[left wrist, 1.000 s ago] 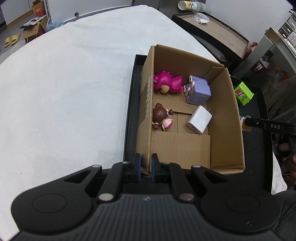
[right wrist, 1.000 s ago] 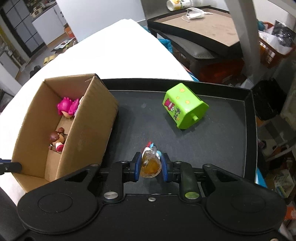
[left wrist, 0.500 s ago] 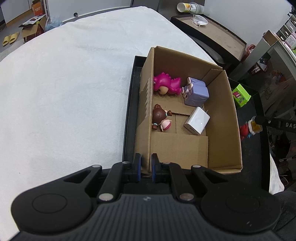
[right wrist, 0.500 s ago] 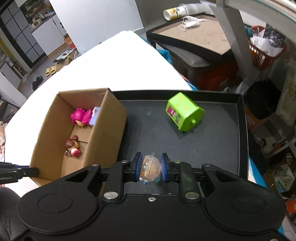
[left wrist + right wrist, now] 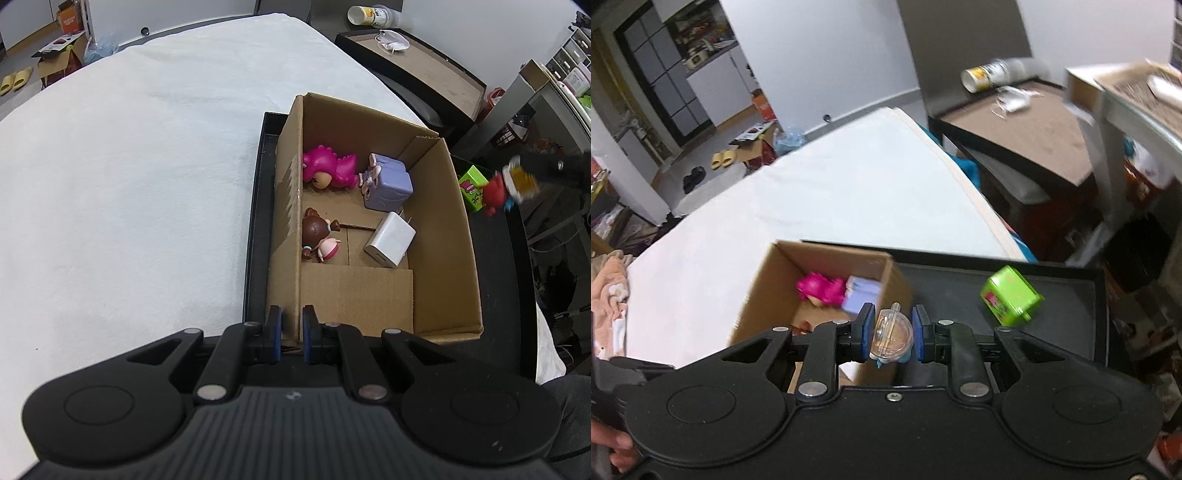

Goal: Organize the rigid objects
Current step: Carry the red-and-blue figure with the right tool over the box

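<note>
My left gripper (image 5: 291,328) is clamped on the near left wall of the cardboard box (image 5: 458,236), its two blue pads pressing the cardboard from either side at the bottom centre of the left wrist view. The box sits on a black tray (image 5: 255,229) that lies on a white cloth (image 5: 129,184). Inside, a pink dinosaur toy (image 5: 328,168) lies in the far left corner, touching a lilac block-shaped toy (image 5: 388,181) to its right; below them a brown-haired doll figure (image 5: 317,238) rests against the left wall, and a white charger (image 5: 389,240) lies tilted just right of it. My right gripper (image 5: 891,332) is closed on a small figure with a clear round dome (image 5: 890,332), held in the lower middle of the right wrist view over the box's right wall. In the left wrist view that figure appears red and blurred at the right edge, above the tray. A green cube toy (image 5: 1010,295) lies on the tray at the right of the frame, well apart from the box.
</note>
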Demonstrator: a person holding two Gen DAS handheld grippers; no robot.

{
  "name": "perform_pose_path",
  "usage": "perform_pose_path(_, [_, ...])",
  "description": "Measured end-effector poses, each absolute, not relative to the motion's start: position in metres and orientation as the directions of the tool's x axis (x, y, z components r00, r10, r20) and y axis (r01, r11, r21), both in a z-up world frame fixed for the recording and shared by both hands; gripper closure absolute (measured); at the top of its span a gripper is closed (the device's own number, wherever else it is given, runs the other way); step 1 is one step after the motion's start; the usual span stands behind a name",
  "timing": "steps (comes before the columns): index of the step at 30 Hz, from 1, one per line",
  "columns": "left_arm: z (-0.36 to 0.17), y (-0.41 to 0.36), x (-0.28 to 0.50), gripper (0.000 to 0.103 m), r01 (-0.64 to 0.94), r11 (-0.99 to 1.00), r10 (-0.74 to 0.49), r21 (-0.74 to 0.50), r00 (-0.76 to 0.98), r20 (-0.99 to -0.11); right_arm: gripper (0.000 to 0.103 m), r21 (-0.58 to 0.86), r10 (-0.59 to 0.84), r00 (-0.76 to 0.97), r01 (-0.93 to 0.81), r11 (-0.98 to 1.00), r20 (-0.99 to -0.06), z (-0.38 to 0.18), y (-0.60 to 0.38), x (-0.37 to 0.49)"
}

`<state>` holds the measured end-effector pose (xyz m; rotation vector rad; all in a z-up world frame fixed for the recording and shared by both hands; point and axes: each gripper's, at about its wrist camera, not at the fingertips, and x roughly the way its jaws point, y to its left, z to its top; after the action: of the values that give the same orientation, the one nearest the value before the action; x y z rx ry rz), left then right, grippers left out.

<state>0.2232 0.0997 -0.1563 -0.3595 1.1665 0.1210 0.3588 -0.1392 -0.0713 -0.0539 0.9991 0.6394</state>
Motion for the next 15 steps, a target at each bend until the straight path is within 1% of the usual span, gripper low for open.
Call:
perform_pose_path(8, [-0.158, 0.105, 0.222, 0.093, -0.277, 0.930, -0.118, -0.243, 0.400, -0.909, 0.081, 0.236, 0.500, 0.373, -0.565, 0.791, -0.782, -0.058, -0.102, 0.359])
perform_pose_path(15, [-0.158, 0.108, 0.222, 0.093, -0.279, 0.924, -0.135, -0.261, 0.401, -0.906, 0.081, 0.235, 0.506, 0.338, -0.597, 0.767, -0.793, -0.071, -0.069, 0.357])
